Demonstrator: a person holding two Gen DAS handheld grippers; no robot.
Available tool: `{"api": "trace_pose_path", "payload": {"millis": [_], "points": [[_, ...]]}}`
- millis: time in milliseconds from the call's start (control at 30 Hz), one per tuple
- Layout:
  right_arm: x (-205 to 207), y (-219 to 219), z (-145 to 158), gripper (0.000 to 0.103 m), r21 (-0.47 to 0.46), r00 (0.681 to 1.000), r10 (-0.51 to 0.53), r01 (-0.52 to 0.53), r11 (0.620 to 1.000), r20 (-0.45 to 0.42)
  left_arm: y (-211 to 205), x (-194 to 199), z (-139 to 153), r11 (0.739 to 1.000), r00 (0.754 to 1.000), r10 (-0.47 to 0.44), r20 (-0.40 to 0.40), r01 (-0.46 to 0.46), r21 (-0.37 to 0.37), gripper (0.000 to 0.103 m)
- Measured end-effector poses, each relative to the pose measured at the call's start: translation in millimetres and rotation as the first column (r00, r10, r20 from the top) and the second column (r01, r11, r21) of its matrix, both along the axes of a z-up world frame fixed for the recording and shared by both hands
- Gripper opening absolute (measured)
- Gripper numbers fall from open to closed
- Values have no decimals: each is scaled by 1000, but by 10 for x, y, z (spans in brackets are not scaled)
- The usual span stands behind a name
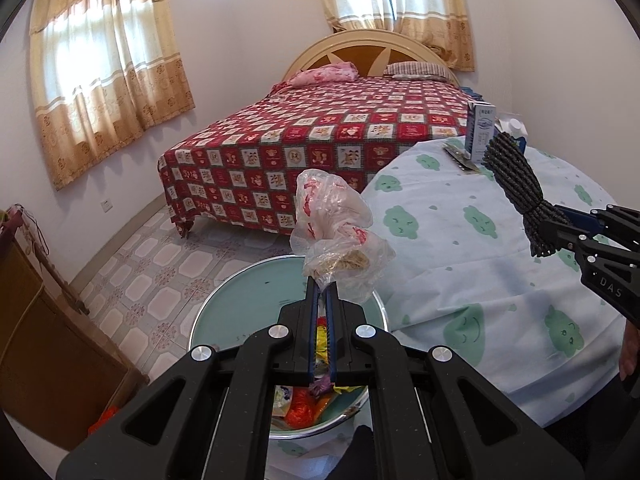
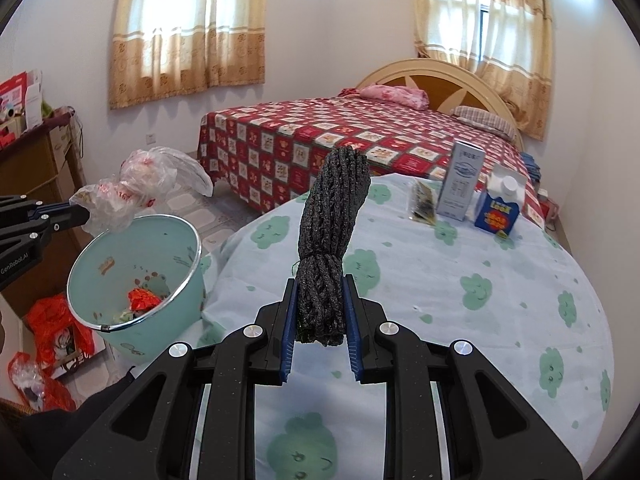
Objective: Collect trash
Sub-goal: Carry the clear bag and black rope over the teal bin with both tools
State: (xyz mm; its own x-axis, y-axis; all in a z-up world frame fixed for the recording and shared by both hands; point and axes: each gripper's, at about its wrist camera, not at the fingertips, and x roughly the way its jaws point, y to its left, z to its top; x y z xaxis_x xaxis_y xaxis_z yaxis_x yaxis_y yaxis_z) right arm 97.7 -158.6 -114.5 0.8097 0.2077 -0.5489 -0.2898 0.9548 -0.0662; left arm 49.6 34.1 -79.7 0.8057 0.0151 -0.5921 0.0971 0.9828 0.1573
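Over the pale-green metal-rimmed bin (image 2: 136, 280), the left tool (image 1: 322, 292) pinches a crumpled clear plastic bag (image 1: 336, 232) by its neck: light, floppy, likely slippery. Right of the bin, above the desk (image 2: 480, 300), the right tool (image 2: 320, 300) clamps a soft dark rope bundle (image 2: 332, 220) at its bound end.
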Motion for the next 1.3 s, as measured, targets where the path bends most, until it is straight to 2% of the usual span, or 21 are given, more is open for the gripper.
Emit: {"api": "trace_pose_path", "payload": {"millis": [1300], "points": [[176, 760, 14, 22, -63, 993, 114, -115, 991, -18, 588, -2, -43, 993, 994, 105, -3, -105, -49, 4]]}}
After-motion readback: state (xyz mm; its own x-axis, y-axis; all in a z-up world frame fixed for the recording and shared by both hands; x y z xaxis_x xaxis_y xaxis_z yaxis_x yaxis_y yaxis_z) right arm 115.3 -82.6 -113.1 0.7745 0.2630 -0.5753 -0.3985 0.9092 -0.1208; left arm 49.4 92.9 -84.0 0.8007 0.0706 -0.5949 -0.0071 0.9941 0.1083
